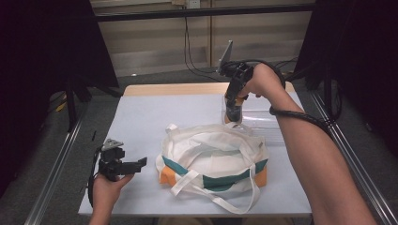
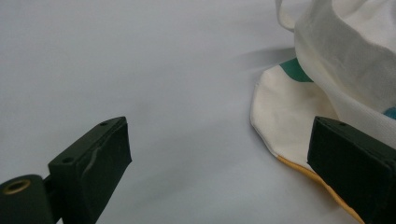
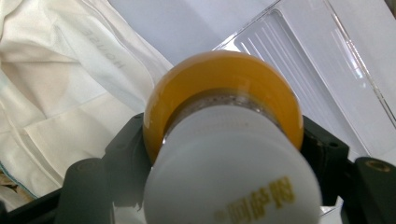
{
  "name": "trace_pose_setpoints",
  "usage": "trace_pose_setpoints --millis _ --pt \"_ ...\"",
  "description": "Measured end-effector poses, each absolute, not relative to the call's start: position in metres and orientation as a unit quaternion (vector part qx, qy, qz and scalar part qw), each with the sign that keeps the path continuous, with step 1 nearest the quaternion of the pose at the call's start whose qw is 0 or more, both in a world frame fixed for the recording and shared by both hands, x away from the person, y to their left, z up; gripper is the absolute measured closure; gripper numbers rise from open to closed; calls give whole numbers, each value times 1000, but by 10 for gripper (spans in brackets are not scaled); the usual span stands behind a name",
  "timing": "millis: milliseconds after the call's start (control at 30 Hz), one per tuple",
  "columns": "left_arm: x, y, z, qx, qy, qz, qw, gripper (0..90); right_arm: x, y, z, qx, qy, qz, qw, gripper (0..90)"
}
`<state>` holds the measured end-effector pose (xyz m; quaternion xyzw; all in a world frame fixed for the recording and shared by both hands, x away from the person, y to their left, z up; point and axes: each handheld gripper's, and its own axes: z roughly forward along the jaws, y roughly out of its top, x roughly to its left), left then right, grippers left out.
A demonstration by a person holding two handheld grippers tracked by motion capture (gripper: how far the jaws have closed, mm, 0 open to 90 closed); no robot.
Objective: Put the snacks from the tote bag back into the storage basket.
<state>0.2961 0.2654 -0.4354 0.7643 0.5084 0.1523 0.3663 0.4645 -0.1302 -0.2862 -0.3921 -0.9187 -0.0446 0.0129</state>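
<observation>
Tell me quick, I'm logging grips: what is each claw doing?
Left claw: open, holding nothing, beside the white cloth tote bag.
Right claw: closed on a white-capped orange bottle.

Two black jaws are seen rising from the bottom of the frame, one at lower left and one at lower right, set wide apart with nothing between them. The left gripper [image 2: 219,154] is held over a pale grey table [image 2: 140,70]. A white bag [image 2: 336,60] with green and orange trim is seen at upper right, lying on the table.
</observation>
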Motion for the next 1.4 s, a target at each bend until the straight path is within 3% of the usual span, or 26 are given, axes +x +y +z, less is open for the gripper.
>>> trace_pose_setpoints --millis 1400 --pt "296 264 -435 766 506 153 365 59 464 -126 -303 -378 -925 -28 14 299"
